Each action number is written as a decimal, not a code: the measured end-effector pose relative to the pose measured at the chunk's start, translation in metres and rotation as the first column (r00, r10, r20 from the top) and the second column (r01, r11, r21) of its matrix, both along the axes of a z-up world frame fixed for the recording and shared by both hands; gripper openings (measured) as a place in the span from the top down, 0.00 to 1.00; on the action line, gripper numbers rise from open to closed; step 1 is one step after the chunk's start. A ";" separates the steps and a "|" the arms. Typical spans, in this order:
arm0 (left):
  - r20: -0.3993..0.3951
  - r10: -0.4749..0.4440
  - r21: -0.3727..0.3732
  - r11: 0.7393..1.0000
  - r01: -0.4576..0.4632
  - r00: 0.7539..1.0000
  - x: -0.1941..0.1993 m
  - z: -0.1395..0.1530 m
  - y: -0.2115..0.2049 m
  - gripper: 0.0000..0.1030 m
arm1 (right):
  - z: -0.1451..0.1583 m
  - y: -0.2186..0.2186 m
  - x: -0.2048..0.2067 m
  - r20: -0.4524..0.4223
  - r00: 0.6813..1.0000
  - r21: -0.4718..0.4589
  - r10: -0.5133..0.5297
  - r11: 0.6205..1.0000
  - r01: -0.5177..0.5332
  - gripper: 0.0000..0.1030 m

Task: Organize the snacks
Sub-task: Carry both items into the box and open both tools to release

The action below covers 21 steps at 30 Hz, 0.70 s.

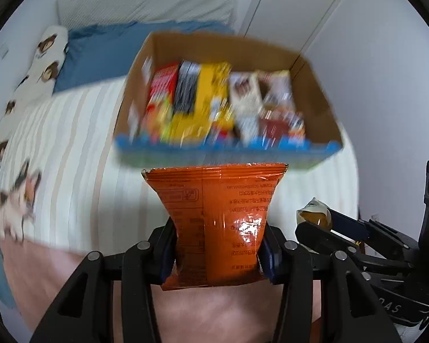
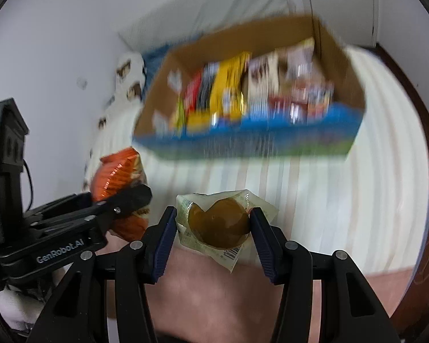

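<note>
Aloft — orange packet point(image 1: 214, 223), brown snack pouch point(image 2: 217, 223)

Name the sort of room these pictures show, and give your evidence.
Most likely a bedroom: a bed with a striped sheet, a blue pillow against a headboard, and a cupboard door beside it.

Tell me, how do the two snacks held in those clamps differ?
The orange packet is opaque and printed, while the clear pouch shows a brown round snack inside. The orange packet sits in the left gripper, the clear pouch in the right gripper. Both are squeezed from their sides.
</note>
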<state>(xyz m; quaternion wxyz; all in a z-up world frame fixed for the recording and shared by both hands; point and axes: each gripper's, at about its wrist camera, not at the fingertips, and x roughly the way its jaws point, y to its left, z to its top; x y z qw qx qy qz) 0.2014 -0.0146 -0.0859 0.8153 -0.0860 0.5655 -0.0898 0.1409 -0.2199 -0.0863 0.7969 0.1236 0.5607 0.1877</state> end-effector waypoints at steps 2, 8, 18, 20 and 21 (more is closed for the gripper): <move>0.020 -0.010 -0.006 1.000 0.010 1.000 0.022 0.005 0.003 0.56 | 0.012 0.000 0.019 0.037 0.999 0.004 -0.019 1.000 0.019 0.47; 0.025 -0.043 -0.002 0.999 0.043 0.999 0.100 0.016 -0.002 0.56 | 0.029 0.002 0.100 0.089 0.994 -0.004 -0.058 0.998 0.059 0.47; -0.230 -0.058 -0.035 0.998 0.052 0.971 0.234 -0.072 -0.002 0.56 | -0.033 0.008 0.218 -0.031 0.997 -0.108 -0.068 0.992 0.064 0.47; -0.266 -0.058 -0.040 0.998 0.049 0.962 0.244 -0.086 -0.002 0.56 | -0.048 0.009 0.229 -0.060 0.996 -0.120 -0.071 0.991 0.063 0.47; -0.284 -0.060 -0.040 0.998 0.051 0.957 0.249 -0.093 -0.003 0.56 | -0.058 0.011 0.236 -0.081 0.994 -0.126 -0.073 0.990 0.062 0.47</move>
